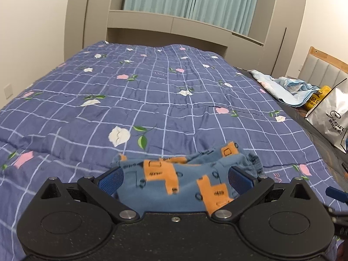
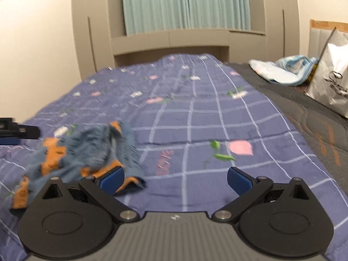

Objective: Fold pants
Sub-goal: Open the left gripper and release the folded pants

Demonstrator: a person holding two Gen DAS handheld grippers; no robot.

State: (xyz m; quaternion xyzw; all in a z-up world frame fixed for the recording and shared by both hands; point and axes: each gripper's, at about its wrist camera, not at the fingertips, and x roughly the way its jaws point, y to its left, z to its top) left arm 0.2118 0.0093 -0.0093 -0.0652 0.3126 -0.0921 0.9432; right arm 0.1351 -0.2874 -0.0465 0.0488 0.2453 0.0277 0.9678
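Note:
Small blue pants (image 1: 174,182) with orange blocks lie bunched on the quilt, right in front of my left gripper (image 1: 175,179). Its blue pads (image 1: 111,182) stand wide apart on either side of the cloth, open, not pinching it. The right wrist view shows the same crumpled pants (image 2: 87,152) at the lower left, blurred. My right gripper (image 2: 175,179) is open too, with only quilt between its fingers; its left pad (image 2: 112,179) overlaps the edge of the pants. Part of the left gripper (image 2: 19,130) pokes in at the left edge.
A purple checked quilt (image 1: 152,91) with flowers covers the bed. Right of it lie a dark blanket (image 2: 304,108), a light blue cloth heap (image 1: 282,89), a yellow pack (image 1: 315,100) and a silver bag (image 1: 335,117). A beige headboard unit (image 1: 174,26) and curtains stand behind.

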